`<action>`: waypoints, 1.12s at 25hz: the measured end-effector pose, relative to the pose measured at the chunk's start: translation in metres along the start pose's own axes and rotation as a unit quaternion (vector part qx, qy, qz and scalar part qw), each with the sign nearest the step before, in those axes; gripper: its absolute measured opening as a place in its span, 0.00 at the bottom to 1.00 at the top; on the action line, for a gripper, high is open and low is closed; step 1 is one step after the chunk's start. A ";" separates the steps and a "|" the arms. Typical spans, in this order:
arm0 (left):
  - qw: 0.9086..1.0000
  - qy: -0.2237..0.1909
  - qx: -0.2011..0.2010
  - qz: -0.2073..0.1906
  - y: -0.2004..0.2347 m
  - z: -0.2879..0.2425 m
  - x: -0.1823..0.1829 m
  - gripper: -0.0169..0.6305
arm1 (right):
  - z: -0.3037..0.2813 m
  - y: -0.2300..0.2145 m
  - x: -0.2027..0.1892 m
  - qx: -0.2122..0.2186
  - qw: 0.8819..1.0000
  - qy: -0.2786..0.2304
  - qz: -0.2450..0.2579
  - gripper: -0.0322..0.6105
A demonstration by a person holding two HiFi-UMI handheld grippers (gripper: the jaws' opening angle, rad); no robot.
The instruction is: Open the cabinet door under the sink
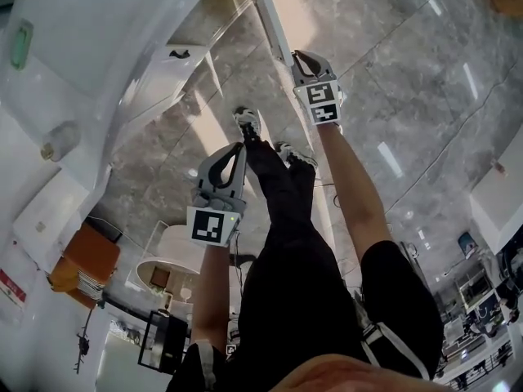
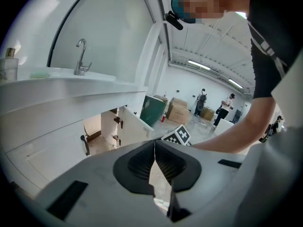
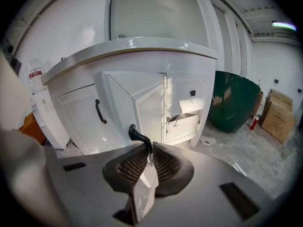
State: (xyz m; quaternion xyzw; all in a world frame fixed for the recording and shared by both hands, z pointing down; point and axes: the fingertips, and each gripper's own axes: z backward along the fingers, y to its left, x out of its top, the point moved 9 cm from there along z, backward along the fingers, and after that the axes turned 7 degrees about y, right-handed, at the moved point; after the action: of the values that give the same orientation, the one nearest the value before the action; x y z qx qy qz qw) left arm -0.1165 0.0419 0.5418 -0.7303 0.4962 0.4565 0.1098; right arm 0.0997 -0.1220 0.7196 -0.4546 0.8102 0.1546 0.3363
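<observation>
In the head view, the right gripper (image 1: pixel 299 55) reaches far out over the grey marble floor (image 1: pixel 392 80) to the near end of the cabinet door (image 1: pixel 270 11), which stands swung out from the white sink counter (image 1: pixel 106 72) on the left. The left gripper (image 1: pixel 239 148) hangs nearer the person, above their shoes and well apart from the door. In the left gripper view, this gripper's jaws are pressed together with nothing between them. Beyond them the open door juts out under the counter, the faucet (image 2: pixel 81 58) stands on top at the left, and the right gripper's marker cube (image 2: pixel 177 136) shows just past the jaw tips. In the right gripper view, the jaws are clamped on the door's black handle (image 3: pixel 137 135), whose curved end sticks up to the left of the tips. A neighbouring door (image 3: pixel 78 119) at the left is closed, and a green bin (image 3: pixel 236 100) and cardboard boxes (image 3: pixel 279 112) stand farther right.
</observation>
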 end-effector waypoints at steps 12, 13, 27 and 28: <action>1.000 -0.005 -0.018 -0.017 0.002 -0.018 0.005 0.05 | 0.011 -0.074 -0.007 0.018 1.000 0.001 0.011 0.17; 1.000 -0.007 -0.019 -0.018 0.001 -0.020 0.005 0.05 | 0.011 -0.079 -0.007 0.022 1.000 -0.001 0.007 0.17; 0.998 0.004 -0.058 -0.033 -0.013 -0.024 -0.006 0.05 | 0.021 -0.126 -0.004 -0.031 0.999 0.024 0.018 0.14; 0.998 0.005 -0.058 -0.033 -0.012 -0.024 -0.006 0.05 | 0.022 -0.124 -0.006 -0.032 0.999 0.024 0.013 0.14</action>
State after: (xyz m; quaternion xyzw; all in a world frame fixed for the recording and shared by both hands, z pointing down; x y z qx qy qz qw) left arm -0.0931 0.0366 0.5563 -0.7537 0.4446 0.4773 0.0801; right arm 0.2149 -0.1729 0.7151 -0.4584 0.8181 0.1741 0.3003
